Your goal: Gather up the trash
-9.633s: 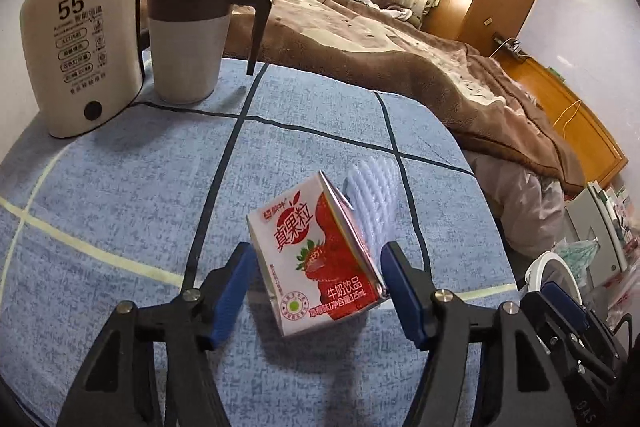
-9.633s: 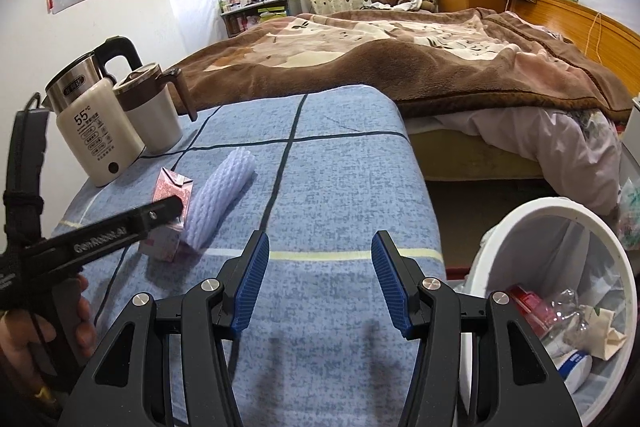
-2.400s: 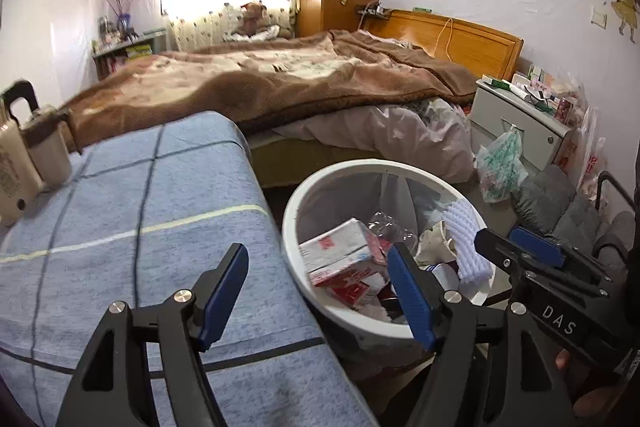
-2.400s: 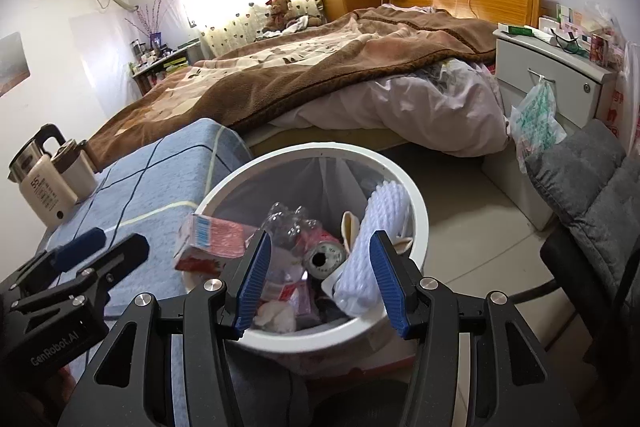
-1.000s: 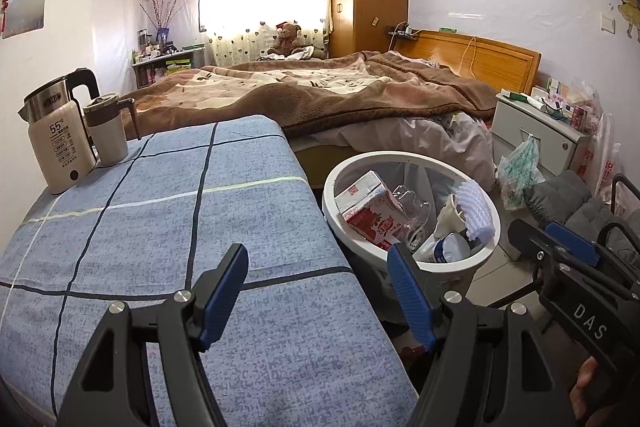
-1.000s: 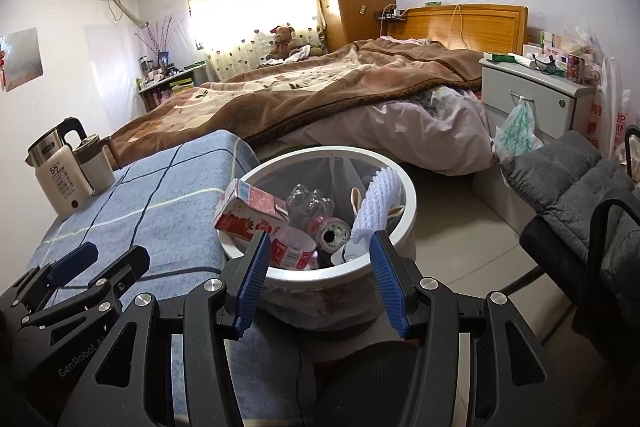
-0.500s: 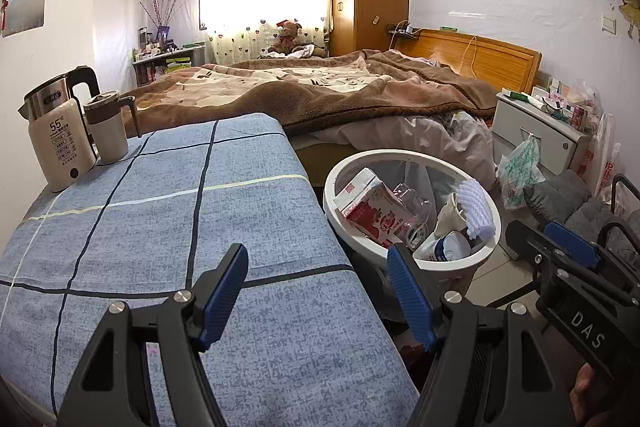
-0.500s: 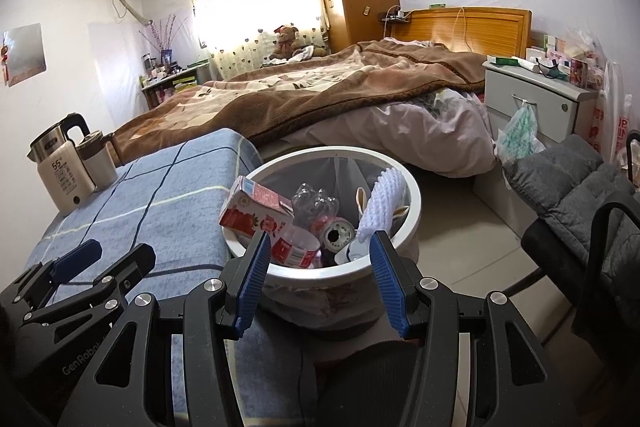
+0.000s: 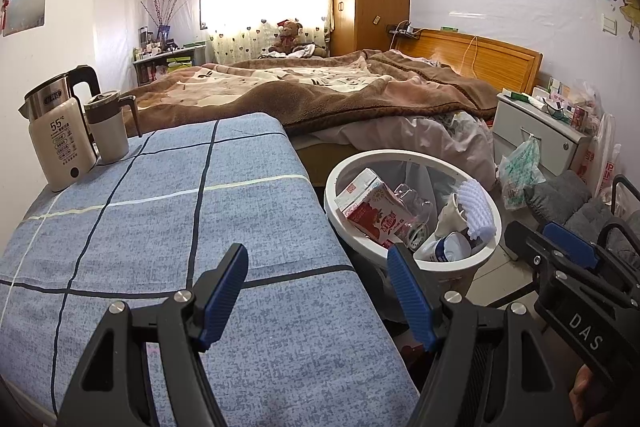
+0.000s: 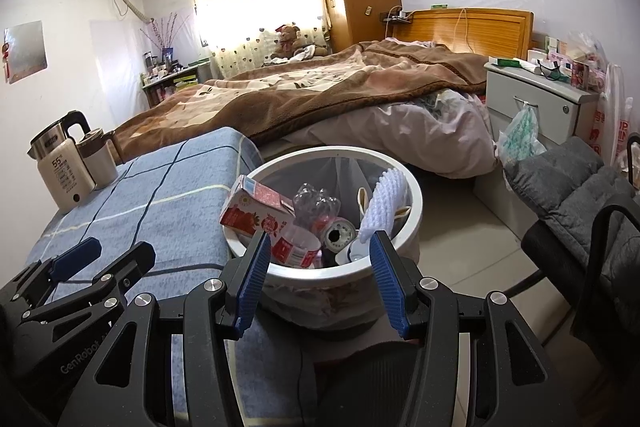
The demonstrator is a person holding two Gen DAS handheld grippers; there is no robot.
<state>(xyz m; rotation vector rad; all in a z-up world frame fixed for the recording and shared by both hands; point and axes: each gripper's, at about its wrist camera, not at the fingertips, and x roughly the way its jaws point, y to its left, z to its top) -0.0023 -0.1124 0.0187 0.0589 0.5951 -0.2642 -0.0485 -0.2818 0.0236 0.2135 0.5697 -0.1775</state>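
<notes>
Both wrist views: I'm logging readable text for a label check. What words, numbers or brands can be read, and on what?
"55°C": front of the white electric kettle.
"DAS": body of the right gripper.
"GenRobot": body of the left gripper, partly cut off.
Small print under the kettle's number: too small to read.
Strawberry milk carton in the white trash bin: print too blurred to read.

My way across the blue checked tablecloth (image 9: 160, 227) is open; white electric kettle (image 9: 60, 143) and brown-banded mug (image 9: 110, 131) crowd its far-left corner (touching). Round white trash bin (image 10: 412, 203) is heaped.
</notes>
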